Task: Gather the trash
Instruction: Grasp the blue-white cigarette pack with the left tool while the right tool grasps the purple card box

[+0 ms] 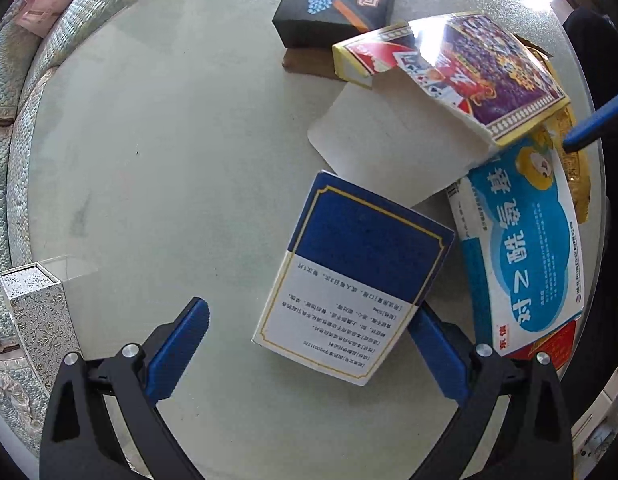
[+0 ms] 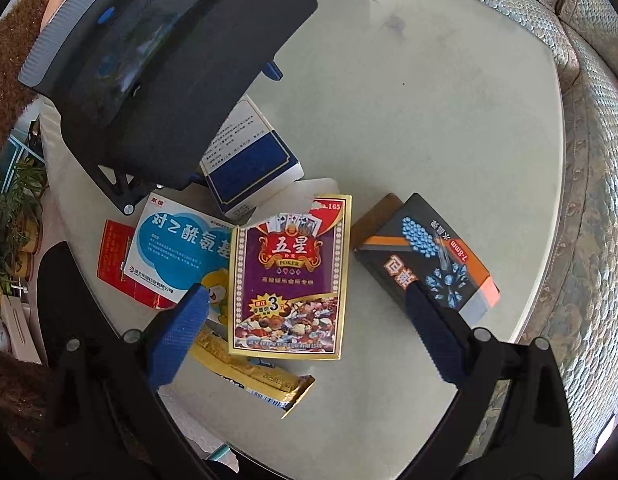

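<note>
Pickup seems about to start: left tongs (image 1: 309, 344) spread around the blue box (image 1: 353, 280) on the tabletop (image 1: 169, 140); right tongs (image 2: 309, 336) spread over the card box (image 2: 289, 280). Next, closing squarely.

The purple poker-card box (image 2: 287, 280) is lying face-up, leaning on its neighbours. Left of it, partly beneath, a light-blue medicine box (image 2: 177, 248) is resting; behind it a blue-and-white box (image 2: 249, 168) (tilted); right, a black-orange box (image 2: 429, 256); in front, a gold wrapper (image 2: 253, 376).
</note>
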Available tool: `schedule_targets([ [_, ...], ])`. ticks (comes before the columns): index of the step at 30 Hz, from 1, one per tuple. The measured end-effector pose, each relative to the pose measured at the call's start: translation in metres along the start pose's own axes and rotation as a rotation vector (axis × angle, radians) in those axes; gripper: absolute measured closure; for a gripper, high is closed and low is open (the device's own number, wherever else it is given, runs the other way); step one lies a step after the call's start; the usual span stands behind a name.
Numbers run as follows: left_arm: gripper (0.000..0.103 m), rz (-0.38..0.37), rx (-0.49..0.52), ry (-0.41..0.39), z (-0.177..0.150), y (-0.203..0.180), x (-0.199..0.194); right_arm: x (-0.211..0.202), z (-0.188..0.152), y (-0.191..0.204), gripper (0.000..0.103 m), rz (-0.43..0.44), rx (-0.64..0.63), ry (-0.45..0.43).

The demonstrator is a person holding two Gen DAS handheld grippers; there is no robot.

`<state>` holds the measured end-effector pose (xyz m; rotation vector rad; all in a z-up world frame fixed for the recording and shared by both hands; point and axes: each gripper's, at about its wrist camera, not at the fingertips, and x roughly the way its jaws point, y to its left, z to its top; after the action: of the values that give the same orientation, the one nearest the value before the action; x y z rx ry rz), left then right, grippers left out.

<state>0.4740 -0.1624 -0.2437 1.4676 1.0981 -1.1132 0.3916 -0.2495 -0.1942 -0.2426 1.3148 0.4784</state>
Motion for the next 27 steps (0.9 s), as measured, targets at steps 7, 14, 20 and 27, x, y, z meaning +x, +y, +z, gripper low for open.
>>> schedule_targets([
  [7,0.019,-0.028,0.020,-0.015,0.004,0.005,-0.003,0.010,0.001,0.007,0.008,-0.016,-0.015,0.008],
  [14,0.033,-0.061,0.046,-0.016,0.007,-0.001,-0.008,0.014,0.002,0.014,0.008,-0.039,-0.031,0.010],
  [20,0.035,-0.061,0.021,-0.031,-0.006,-0.024,-0.011,0.019,0.005,0.028,0.010,-0.060,-0.037,0.016],
  [27,0.037,-0.064,-0.032,-0.039,-0.021,-0.046,-0.020,0.018,0.009,0.029,0.043,-0.023,0.005,0.018],
])
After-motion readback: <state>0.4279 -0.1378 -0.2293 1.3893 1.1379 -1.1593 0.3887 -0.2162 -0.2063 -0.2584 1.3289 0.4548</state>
